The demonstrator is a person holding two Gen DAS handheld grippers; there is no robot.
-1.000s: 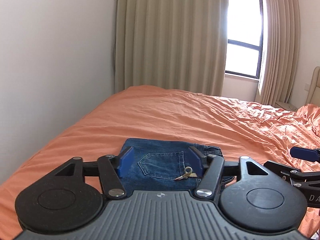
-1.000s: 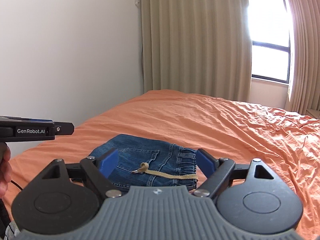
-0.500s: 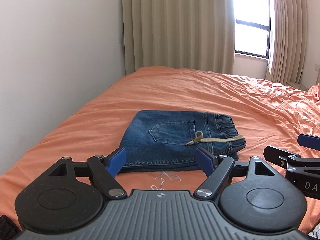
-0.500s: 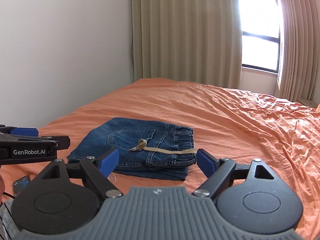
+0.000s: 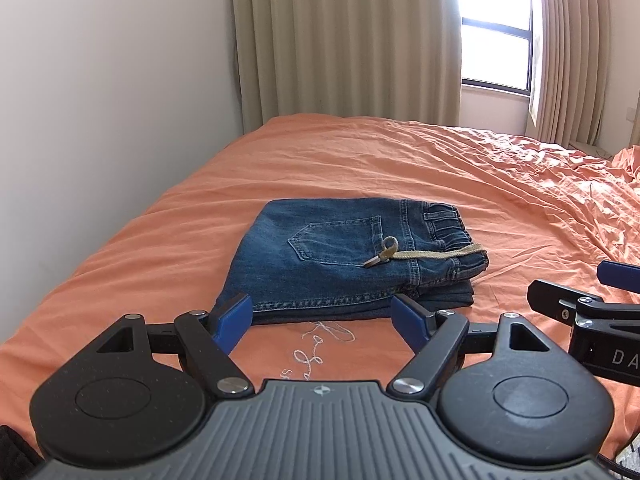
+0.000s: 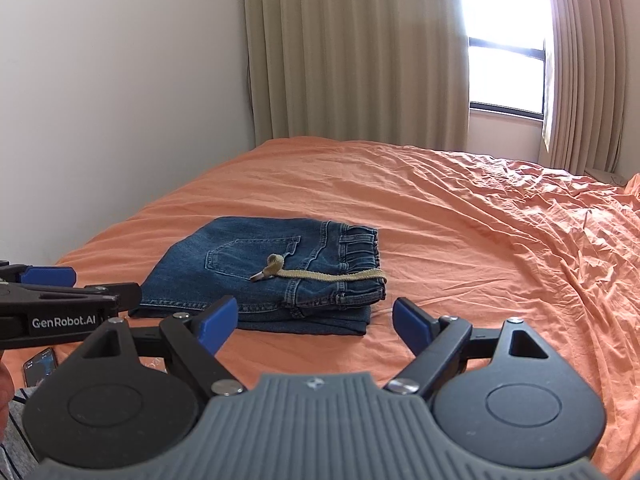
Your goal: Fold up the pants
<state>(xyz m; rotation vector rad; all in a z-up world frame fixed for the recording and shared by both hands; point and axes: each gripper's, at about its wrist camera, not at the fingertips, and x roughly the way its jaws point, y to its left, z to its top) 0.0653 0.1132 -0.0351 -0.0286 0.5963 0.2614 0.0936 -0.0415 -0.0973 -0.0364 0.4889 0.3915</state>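
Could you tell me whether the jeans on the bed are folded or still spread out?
Folded. The jeans lie as a compact rectangular stack on the orange bedsheet, layered edges showing at the near side, drawstring draped on top.

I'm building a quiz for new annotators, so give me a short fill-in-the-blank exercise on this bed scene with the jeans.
1. The folded jeans lie on an ____ bedsheet.
2. The beige drawstring lies across the jeans near the ____.
3. The left gripper and the right gripper are both ____ and hold nothing.
4. Behind the bed, curtains partly cover a ____.

Missing words: orange; waistband; open; window
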